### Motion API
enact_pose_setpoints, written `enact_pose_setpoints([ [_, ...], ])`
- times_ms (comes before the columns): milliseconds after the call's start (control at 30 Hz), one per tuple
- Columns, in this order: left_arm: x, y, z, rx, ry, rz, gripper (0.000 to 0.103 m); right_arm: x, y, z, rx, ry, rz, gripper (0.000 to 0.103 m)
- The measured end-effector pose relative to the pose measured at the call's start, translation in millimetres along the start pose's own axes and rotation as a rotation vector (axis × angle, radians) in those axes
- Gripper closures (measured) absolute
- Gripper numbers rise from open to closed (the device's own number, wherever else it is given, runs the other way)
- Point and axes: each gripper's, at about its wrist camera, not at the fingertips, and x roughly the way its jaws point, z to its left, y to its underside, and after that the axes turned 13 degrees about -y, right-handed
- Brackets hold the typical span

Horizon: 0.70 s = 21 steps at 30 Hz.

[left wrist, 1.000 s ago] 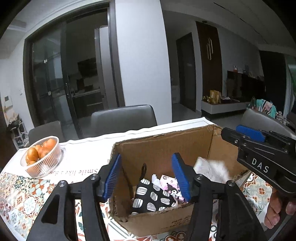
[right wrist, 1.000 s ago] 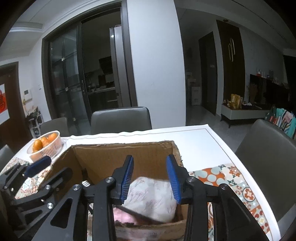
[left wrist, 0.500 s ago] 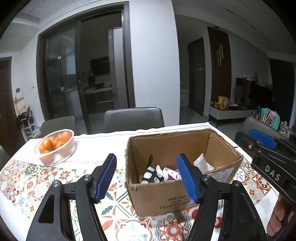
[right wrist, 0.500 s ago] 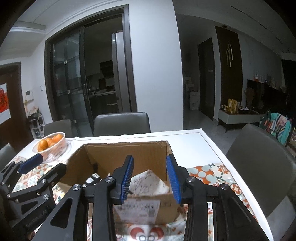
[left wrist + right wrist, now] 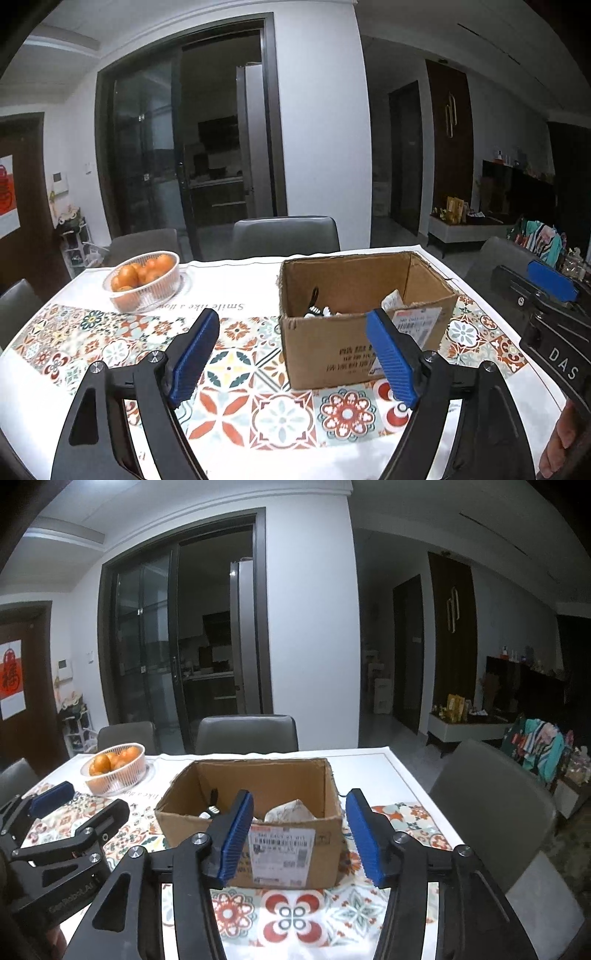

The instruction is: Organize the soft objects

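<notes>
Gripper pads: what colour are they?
Blue, ribbed; the right wrist view shows the pads best.

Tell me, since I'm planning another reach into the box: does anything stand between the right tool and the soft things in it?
Only the box's near wall. The right tool sits back from it, jaws opening and empty; the soft things lie behind that wall, open from above.

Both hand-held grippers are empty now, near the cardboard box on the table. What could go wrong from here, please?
1. The cardboard box sits in front of the right hand-held gripper, whose jaws are opening; a forward move could shove it.
2. The white folded cloth rises almost to the box rim and might spill out.
3. The bowl of oranges could be knocked by the left hand-held gripper.
</notes>
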Motion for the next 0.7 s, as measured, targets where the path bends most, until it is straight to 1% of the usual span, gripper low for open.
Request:
enact_pose_setpoints([
  [33,-4.5,1.5,1.8,-0.005,-0.004,-0.001,0.016,-4.1,1.1,1.3,0.000,0.002,0.001,0.046],
  [167,-26.0,10.6,9.2,-0.014,-0.030,-0.025,0.010,-21.3,9.3,4.5,0.009,0.011,-0.001,0.039],
  [233,-37.1,15.4,10.5,-0.007,-0.057,-0.040,0.004,-30.0,14.6,6.4,0.007,0.010,0.003,0.038],
  [300,-47.8,19.8,12.2,-0.008,-0.076,-0.054,0.001,-38.6,20.4,7.1,0.007,0.010,0.008,0.038],
  [367,-56.5,23.7,14.0,-0.010,-0.084,-0.060,0.000,-46.3,24.0,7.9,0.011,0.012,0.009,0.036],
  [533,-76.7,35.6,17.7,-0.013,-0.095,-0.062,0.000,-66.1,34.8,10.7,0.017,0.026,0.008,0.034],
  [700,-93.3,44.7,18.9,-0.003,-0.089,-0.057,0.000,-81.5,42.3,14.5,0.017,0.033,0.015,0.032],
])
